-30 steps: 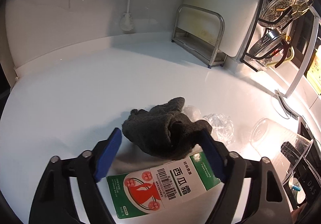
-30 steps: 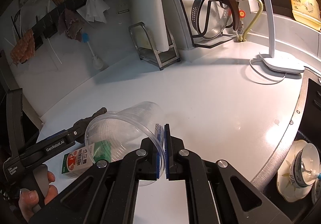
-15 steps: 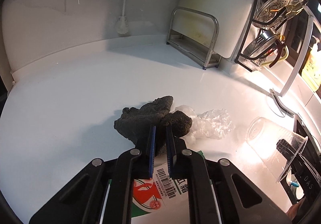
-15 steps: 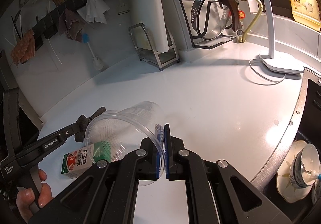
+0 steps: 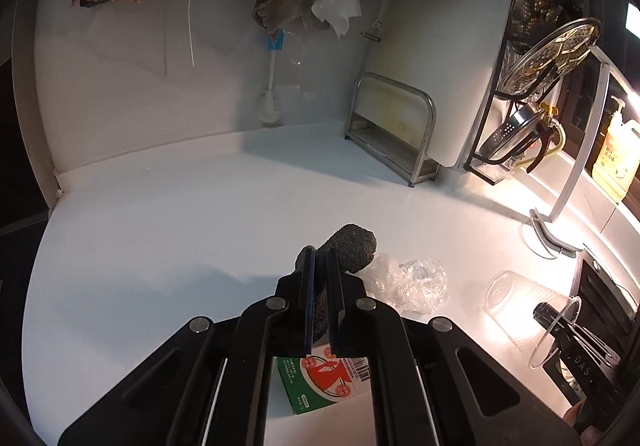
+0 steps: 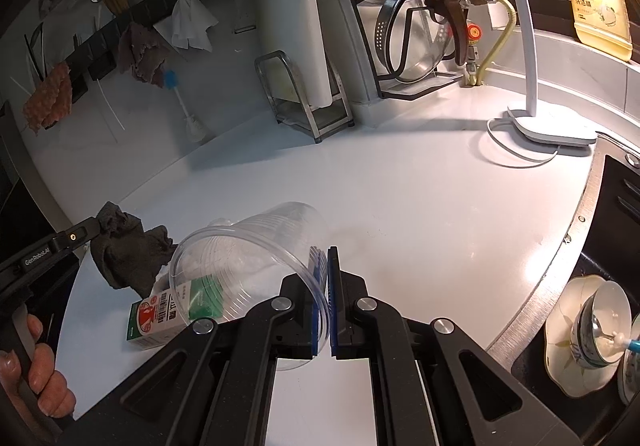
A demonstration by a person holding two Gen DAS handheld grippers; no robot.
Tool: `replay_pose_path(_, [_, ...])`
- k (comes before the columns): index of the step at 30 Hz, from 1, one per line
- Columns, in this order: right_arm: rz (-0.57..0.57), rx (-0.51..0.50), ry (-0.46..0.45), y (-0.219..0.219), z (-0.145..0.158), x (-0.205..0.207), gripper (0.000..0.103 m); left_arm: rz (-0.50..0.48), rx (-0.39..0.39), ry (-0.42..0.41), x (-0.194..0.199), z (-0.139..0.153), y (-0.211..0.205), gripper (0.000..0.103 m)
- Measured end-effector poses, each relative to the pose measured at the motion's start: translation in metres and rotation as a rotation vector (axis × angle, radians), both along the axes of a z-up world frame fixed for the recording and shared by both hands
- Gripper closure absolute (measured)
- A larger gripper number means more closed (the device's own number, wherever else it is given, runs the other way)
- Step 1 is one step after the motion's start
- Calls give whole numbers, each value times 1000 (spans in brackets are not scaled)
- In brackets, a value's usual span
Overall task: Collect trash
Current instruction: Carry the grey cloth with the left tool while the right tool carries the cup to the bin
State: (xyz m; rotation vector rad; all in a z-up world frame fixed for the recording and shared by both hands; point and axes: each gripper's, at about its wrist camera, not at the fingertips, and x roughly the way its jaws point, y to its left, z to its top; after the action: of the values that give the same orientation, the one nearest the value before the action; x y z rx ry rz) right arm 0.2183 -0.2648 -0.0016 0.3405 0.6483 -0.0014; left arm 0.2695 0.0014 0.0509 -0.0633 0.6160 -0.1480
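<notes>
Above the carton (image 5: 320, 378), left gripper (image 5: 321, 266) pinches dark cloth (image 5: 352, 250); right gripper (image 6: 324, 266) clamps cup (image 6: 248, 258) rim, which may slip or crack.

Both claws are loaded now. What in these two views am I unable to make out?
- Green-and-white carton: left wrist view, left claw covers its top; right wrist view, clear plastic cup covers one end.
- Dark grey cloth: left wrist view, fingers hide most.
- Crumpled clear plastic wrap: right wrist view, behind the cup.
</notes>
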Motion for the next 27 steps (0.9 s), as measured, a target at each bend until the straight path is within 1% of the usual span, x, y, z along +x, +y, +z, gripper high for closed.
replay_pose_path(8, [-9,-9,0,6,13,-41,99,-35,3,-40,-57,22,5,97])
replay_pose_path(16, [-18,-18,0,18,26,-104,99,-97,-10,-56,-120,36,0,97])
replay_pose_path(21, [-15,-15,18,25,22,-144,99,-137,-4,-46,-160,30,-8,97])
replay_pose_path(27, [-1,-21,62,37,5,-184,99,-174,7,1,-199,5,-19,97])
